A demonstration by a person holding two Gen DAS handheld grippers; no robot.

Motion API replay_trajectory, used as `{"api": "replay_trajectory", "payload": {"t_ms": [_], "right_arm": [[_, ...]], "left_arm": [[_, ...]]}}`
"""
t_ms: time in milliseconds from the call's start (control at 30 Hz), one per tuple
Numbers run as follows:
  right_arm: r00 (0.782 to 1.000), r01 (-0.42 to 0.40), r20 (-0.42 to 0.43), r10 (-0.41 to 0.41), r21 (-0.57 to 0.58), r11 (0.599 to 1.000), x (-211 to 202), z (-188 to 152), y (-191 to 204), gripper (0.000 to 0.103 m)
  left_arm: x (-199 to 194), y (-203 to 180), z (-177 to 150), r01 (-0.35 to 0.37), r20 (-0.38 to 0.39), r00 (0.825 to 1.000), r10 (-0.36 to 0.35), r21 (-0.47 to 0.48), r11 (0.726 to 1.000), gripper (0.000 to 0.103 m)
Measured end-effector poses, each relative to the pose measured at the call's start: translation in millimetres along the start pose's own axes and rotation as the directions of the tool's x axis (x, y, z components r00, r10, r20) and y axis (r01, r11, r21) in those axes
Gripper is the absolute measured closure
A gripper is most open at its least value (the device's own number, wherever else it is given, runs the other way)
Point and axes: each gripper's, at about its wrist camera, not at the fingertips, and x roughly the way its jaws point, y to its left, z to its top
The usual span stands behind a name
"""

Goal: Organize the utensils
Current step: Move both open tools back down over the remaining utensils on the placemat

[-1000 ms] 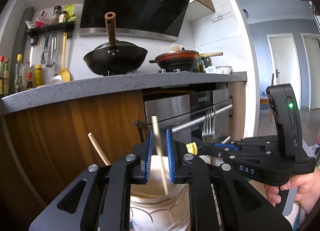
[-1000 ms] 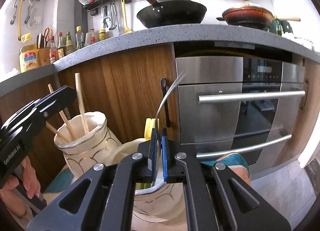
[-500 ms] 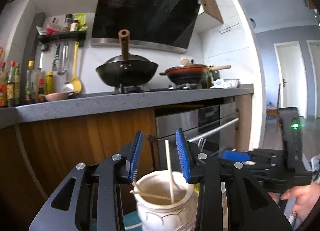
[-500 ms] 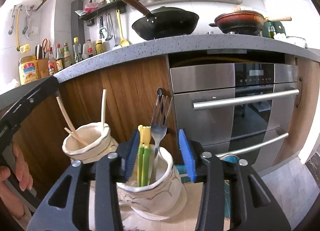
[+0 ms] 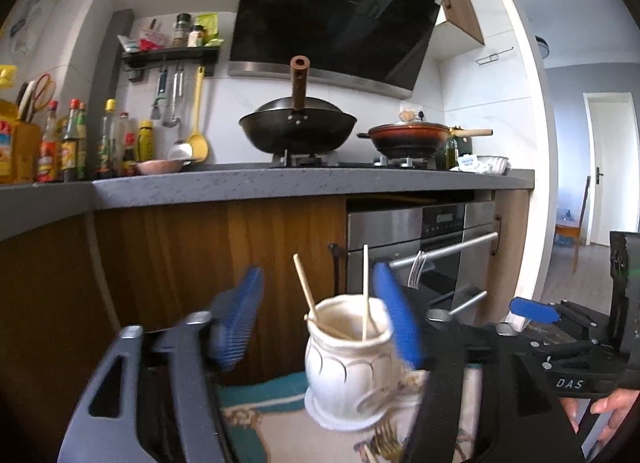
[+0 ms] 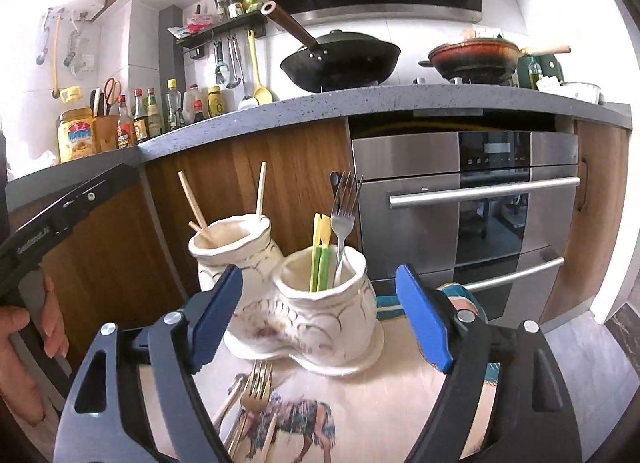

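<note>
On the left of the table stands the cream glazed ceramic jar (image 6: 234,251) with three pale wooden chopsticks (image 6: 262,189) leaning in it. Seen from the left wrist, the left gripper (image 5: 320,319) has its blue-padded jaws wide apart and opening; the jar sits between and beyond them, nearer the right pad, and nothing is gripped. The chopsticks look light, stiff and thin, best pinched partway up the shaft where they clear the rim.

Just to the right, touching the first, is the second cream ceramic jar (image 6: 326,299), holding yellow and green plastic utensils (image 6: 320,251) and an upright steel fork (image 6: 344,215). Both jars are probably heavy, glossy and breakable, so knocking them is a risk. The right gripper (image 6: 320,319) has its jaws spread and opening, with this jar between them but farther off; the pads touch nothing.

Nearer, on the printed horse-pattern tablecloth (image 6: 360,403), loose cutlery remains: a gold-toned metal fork (image 6: 254,387) with other handles beside it, lying below and just right of the right gripper's left finger. These are likely stiff and slippery, lying flat, so a pinch across the narrow neck should serve best. Sorting seems partly done.
</note>
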Motion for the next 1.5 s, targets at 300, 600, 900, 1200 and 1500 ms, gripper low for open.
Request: {"api": "replay_trajectory", "payload": {"t_ms": [300, 600, 900, 1200, 1500], "right_arm": [[1.000, -0.012, -0.008, 0.012, 0.024, 1.000, -23, -17, -2, 0.005], [0.999, 0.004, -0.037, -0.003, 0.019, 1.000, -35, -35, -6, 0.005], [0.995, 0.038, -0.097, -0.033, 0.045, 0.998, -34, -55, -20, 0.005], [0.990, 0.054, -0.137, -0.044, 0.072, 0.996, -18, -60, -28, 0.005], [0.980, 0.085, -0.190, -0.061, 0.119, 0.989, -1, -61, -34, 0.005]], "left_arm": [[-22, -4, -20, -0.013, -0.081, 0.997, 0.012, -0.007, 1.000, 0.024], [-27, -5, -53, -0.018, -0.200, 0.980, 0.020, 0.011, 1.000, 0.021], [-18, -6, -79, 0.011, -0.292, 0.956, -0.012, -0.004, 1.000, 0.021], [-3, 5, -105, 0.027, -0.414, 0.909, -0.040, -0.036, 0.999, 0.021], [8, -2, -125, 0.105, -0.528, 0.842, -0.106, -0.032, 0.994, 0.021]]}}
